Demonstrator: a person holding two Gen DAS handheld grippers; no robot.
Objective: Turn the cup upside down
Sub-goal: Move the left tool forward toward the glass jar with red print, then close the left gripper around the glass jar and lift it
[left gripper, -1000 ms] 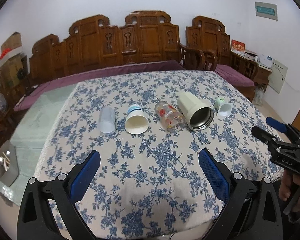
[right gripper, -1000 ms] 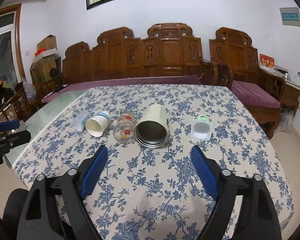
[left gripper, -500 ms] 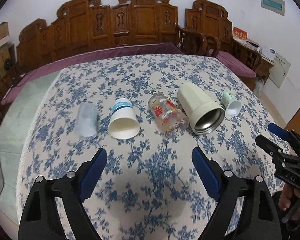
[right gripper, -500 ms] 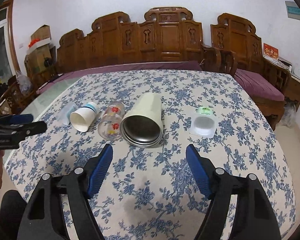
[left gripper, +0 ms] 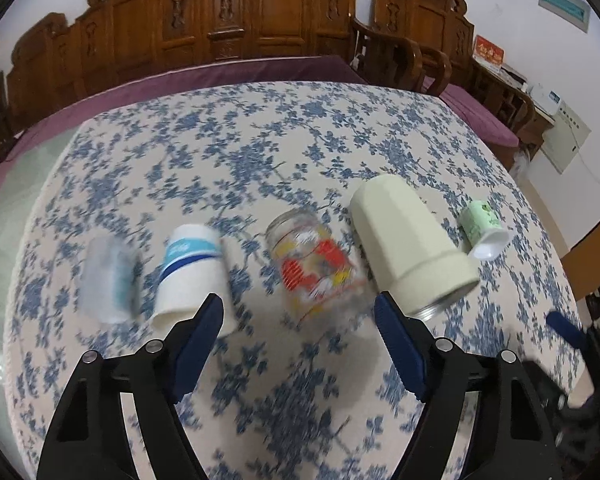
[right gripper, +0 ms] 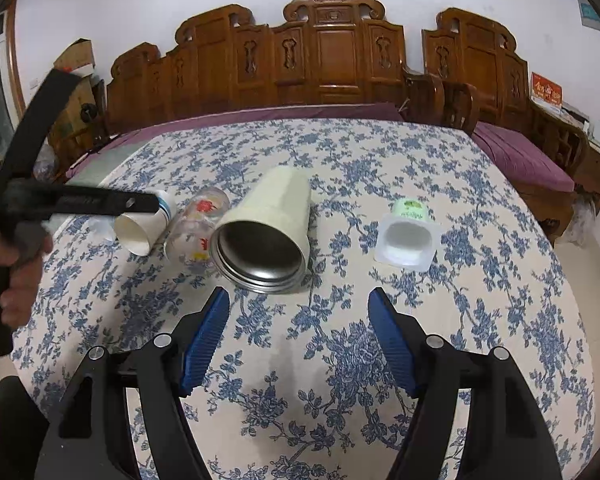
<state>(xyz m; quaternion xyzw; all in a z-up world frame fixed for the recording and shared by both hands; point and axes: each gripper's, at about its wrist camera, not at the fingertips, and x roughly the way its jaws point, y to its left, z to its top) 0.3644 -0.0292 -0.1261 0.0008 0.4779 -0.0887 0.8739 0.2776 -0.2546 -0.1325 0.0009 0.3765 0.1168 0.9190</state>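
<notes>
Left gripper [left gripper: 299,320]: blue-padded fingers [left gripper: 202,328] spread wide, nothing between them, poised just near of the printed glass [left gripper: 316,264], which lies on its side. The paper cup [left gripper: 192,268], white with a blue band, lies beside the left finger, touching or not I cannot tell; this view is motion-blurred.

Right gripper [right gripper: 299,312]: fingers likewise splayed and empty, poised over the cloth just near of the cream steel-lined tumbler [right gripper: 266,232], whose mouth faces the near edge.

Outward along the row, left to right: a frosted plastic cup [left gripper: 108,276], the paper cup, the glass, the tumbler, and a small green-and-white yogurt-style pot [right gripper: 406,236] well to the right. All five lie on their sides on the blue-floral tablecloth [right gripper: 480,280]. Carved wooden benches [right gripper: 332,52] stand along the far wall.

Progress, as I judge it: nothing flipped yet. No cup is gripped, none stands mouth-down. Left to do: close on a cup, lift, turn it, set it rim-down.

Writing: print on the glass, the paper cup's band and the pot's label is too blurred or too small to read.
</notes>
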